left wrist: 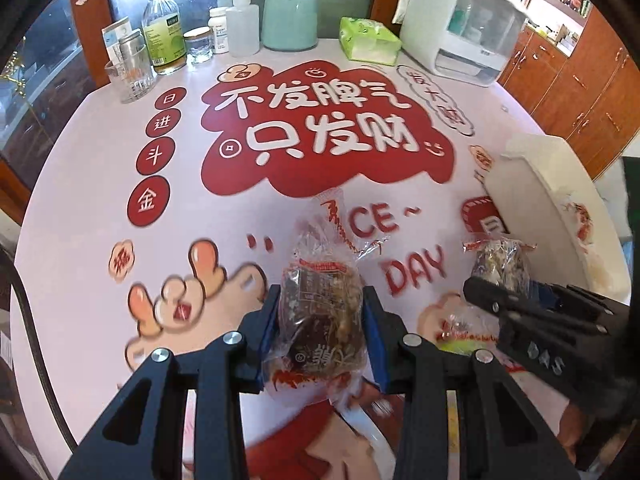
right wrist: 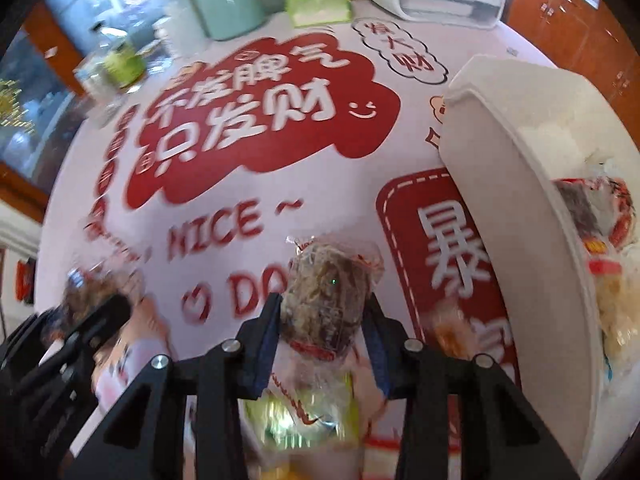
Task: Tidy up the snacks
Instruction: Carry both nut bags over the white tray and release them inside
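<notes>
My left gripper (left wrist: pixel 322 300) is shut on a clear-wrapped packet of dark brown snack (left wrist: pixel 320 328), held above the printed tablecloth. To its right, my right gripper (left wrist: pixel 496 300) is shut on a second, similar packet (left wrist: pixel 500 260). The right wrist view shows that packet (right wrist: pixel 328 280) pinched between the blue pads of the right gripper (right wrist: pixel 324 304), with the left gripper (right wrist: pixel 100 312) blurred at the lower left. A white bin (right wrist: pixel 500 200) stands at the right with several wrapped snacks (right wrist: pixel 600 216) inside. A yellow-green packet (right wrist: pixel 296 412) lies on the table under the right gripper.
At the far edge of the table stand a glass (left wrist: pixel 130 76), bottles (left wrist: pixel 164 28), a teal canister (left wrist: pixel 290 18), a green tissue pack (left wrist: pixel 368 38) and a white appliance (left wrist: pixel 460 24). Wooden cabinets (left wrist: pixel 568 80) line the right side.
</notes>
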Available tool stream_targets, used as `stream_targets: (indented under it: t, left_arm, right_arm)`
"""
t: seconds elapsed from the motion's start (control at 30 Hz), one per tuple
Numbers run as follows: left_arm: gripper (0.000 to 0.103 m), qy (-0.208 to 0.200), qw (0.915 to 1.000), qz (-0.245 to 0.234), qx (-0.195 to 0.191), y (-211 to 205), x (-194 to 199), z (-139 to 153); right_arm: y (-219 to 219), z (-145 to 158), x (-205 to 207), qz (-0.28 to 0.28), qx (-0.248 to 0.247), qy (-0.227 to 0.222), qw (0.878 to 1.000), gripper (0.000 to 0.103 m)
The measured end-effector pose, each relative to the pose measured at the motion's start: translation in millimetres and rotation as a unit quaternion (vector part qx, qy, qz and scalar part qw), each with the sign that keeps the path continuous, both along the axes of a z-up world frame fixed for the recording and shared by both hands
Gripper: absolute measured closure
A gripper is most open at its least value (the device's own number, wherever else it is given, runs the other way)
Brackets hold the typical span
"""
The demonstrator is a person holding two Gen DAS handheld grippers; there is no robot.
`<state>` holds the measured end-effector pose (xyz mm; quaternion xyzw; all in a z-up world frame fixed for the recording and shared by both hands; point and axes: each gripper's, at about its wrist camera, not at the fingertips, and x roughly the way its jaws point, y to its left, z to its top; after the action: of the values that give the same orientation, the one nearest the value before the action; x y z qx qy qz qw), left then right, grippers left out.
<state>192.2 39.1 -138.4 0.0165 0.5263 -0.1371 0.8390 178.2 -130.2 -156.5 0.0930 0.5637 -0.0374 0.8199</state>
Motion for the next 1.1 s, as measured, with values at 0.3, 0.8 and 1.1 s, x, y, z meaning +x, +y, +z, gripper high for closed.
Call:
stream_targets:
  t: [0.3,0.8,1.1]
  left_arm:
    - [0.066,-0.007,0.9996,-0.019,-0.02,-53.4,-54.5,46.5]
    - [0.066,-0.074,0.9936,-0.077,-0.037,-229.6,-58.8,119.3]
    - [0.066,-0.104,0.9907,-0.085,-0.022,-308.1,-35.2,135.7]
  right_arm:
    - [-24.1,63.9,-66.8,0.057,0.018,-0.061,0.996,0.063]
    - [-188.9,138.7,-99.9,0.018,-0.001,-0.137,0.99,0.063]
    - [-255.5,172.1,-66.7,0.008,-0.003,-0.174,0.985,0.064]
